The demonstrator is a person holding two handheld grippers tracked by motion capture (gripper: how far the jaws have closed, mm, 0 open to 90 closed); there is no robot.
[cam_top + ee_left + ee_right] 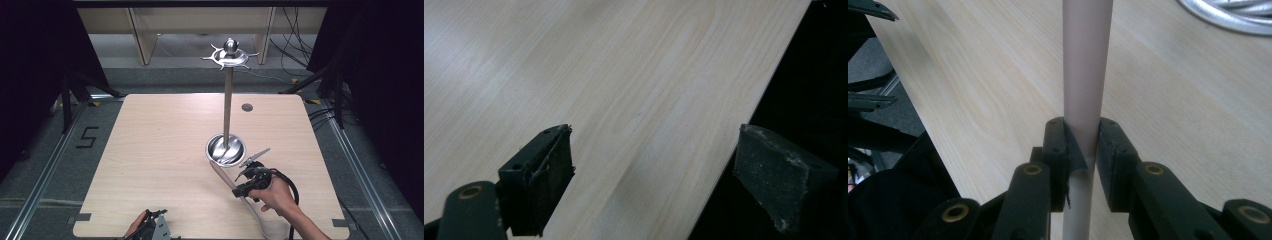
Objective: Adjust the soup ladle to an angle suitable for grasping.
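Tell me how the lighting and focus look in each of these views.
High view: even light on the table, glare on the metal stand and its base; surroundings dark. Left gripper view: soft bright patch on the wood, open jaws slightly blurred. Right gripper view: spoon handle sharp where it is clamped, the top corners soft.

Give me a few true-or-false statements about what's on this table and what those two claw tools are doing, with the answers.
1. The right gripper is clamped on the wooden spoon handle. True.
2. The left gripper holds the spoon's bowl. False: its jaws stand wide apart over bare table.
3. The metal stand is upright, its pole rising from a round steel base. True.
4. The spoon hangs from a hook at the stand's top. False: it lies low by the base, in the right gripper.
5. The left gripper is near the table's front edge. True.
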